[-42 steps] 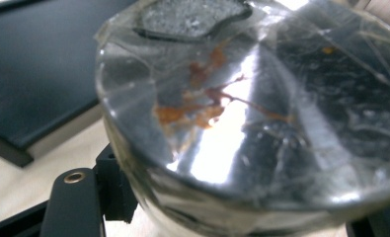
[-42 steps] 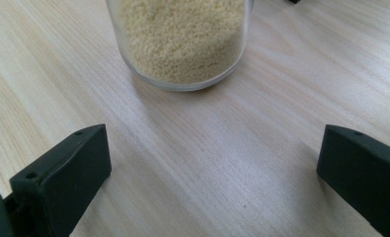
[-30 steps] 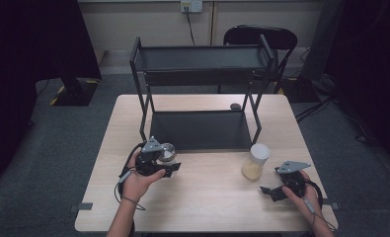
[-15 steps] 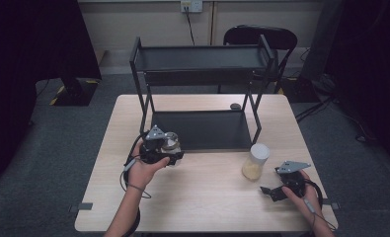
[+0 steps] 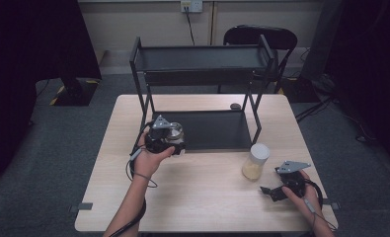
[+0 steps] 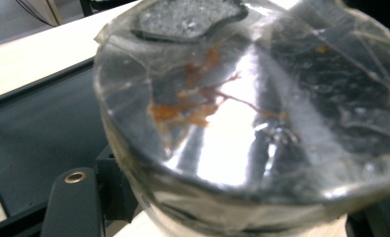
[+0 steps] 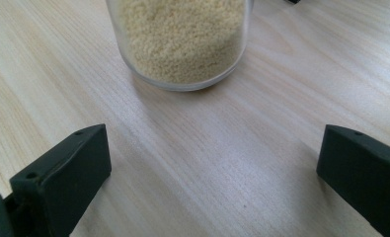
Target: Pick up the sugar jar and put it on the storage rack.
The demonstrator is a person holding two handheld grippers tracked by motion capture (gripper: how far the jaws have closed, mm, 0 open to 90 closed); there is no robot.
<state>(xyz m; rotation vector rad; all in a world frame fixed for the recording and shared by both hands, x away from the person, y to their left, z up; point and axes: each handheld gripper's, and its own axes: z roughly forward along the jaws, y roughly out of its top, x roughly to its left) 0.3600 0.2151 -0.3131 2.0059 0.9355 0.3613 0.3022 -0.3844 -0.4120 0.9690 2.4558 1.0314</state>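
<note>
Two jars, one in transit to the shelf rack.
Left gripper point(image 5: 175, 140) pinches the clear jar point(image 5: 175, 132) above the rack's lower shelf point(image 5: 217, 129) front-left corner; right gripper point(image 5: 270, 191), jaws spread, idles near the grain jar point(image 5: 255, 161). Keep the jar upright, lowering gently.

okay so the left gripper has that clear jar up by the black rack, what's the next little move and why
Probably ease the jar forward and set it on the rack's lower shelf. The left gripper is shut on it and holds it at that shelf's front left corner, and the shelf surface ahead looks free. The right gripper rests open on the table, short of the grain jar.
</note>
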